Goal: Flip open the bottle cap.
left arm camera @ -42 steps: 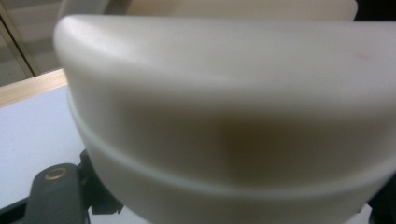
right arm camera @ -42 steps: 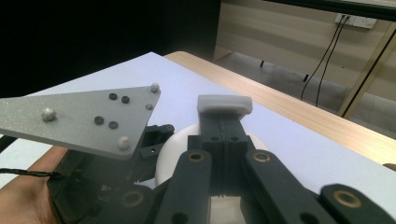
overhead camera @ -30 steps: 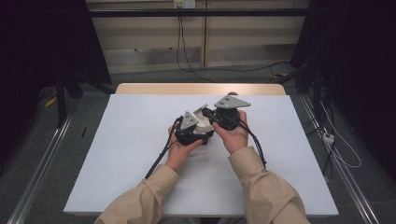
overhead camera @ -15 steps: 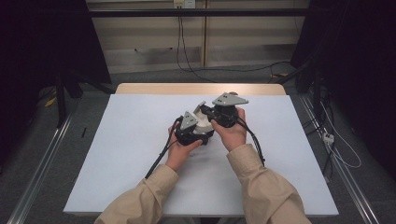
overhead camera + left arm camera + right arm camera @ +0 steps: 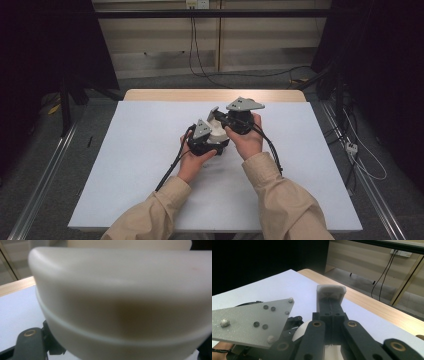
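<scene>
Your left gripper (image 5: 210, 142) clamps the cream rounded plastic object (image 5: 218, 134), lifted over mid-table (image 5: 125, 165) so both hands can reach it; right gripper (image 5: 331, 293) jaws pinched together, empty, parked just beside

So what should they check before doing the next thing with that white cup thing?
1. Left hand-held gripper holding the cup: ok, the cup sits right against its camera.
2. Right hand-held gripper shut with nothing between its jaws: ok.
3. Both grippers over the table: ok.
4. Cables free of the hands: ok.
5. Cup's contents: cannot tell.
</scene>
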{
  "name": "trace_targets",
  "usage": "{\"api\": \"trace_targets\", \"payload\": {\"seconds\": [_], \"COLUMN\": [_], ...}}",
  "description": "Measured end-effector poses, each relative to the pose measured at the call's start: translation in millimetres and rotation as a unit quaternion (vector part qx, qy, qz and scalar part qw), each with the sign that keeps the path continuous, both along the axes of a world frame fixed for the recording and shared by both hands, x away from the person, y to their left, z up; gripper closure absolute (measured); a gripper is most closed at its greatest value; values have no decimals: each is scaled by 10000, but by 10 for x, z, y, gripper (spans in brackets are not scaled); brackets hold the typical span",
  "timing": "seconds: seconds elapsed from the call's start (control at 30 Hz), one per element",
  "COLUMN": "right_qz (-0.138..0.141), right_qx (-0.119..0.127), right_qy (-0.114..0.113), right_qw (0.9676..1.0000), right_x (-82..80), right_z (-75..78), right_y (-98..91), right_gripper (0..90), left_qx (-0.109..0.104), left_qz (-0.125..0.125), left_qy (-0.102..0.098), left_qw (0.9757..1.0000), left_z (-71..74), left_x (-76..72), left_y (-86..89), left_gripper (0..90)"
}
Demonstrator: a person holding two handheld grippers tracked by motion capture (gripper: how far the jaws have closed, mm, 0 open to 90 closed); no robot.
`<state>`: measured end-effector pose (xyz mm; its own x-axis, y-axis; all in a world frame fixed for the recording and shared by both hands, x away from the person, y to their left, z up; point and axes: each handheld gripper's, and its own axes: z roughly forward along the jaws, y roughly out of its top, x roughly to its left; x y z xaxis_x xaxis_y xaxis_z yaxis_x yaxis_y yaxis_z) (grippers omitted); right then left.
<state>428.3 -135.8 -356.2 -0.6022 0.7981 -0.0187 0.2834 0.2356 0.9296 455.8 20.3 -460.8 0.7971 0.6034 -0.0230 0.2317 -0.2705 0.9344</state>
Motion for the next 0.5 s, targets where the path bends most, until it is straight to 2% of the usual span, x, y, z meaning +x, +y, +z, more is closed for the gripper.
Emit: {"api": "trace_targets", "payload": {"seconds": [0.03,0.07,0.23,0.27,0.43,0.47,0.5], "right_qz": [-4,-8,-20,-23,-26,-27,-27], "right_qx": [-22,-29,-35,-10,-5,-9,5], "right_qy": [-10,-19,-36,-31,-35,-38,-40], "right_qw": [10000,10000,10000,10000,10000,10000,10000], "right_x": [5,7,29,33,50,54,57], "right_z": [3,7,15,13,17,17,17], "right_y": [6,13,37,41,56,57,60], "right_gripper": [900,900,900,900,900,900,900], "left_qx": [-27,49,51,8,71,-17,72], "left_qz": [-3,11,15,28,1,42,2], "left_qy": [8,-65,-56,7,-62,11,-62], "left_qw": [10000,10000,10000,10000,10000,10000,10000], "left_z": [-1,4,5,2,6,0,6], "left_x": [-1,4,3,-4,5,-6,5], "left_y": [-4,5,5,1,9,-3,9], "left_gripper": [188,188,188,188,188,188,188]}}
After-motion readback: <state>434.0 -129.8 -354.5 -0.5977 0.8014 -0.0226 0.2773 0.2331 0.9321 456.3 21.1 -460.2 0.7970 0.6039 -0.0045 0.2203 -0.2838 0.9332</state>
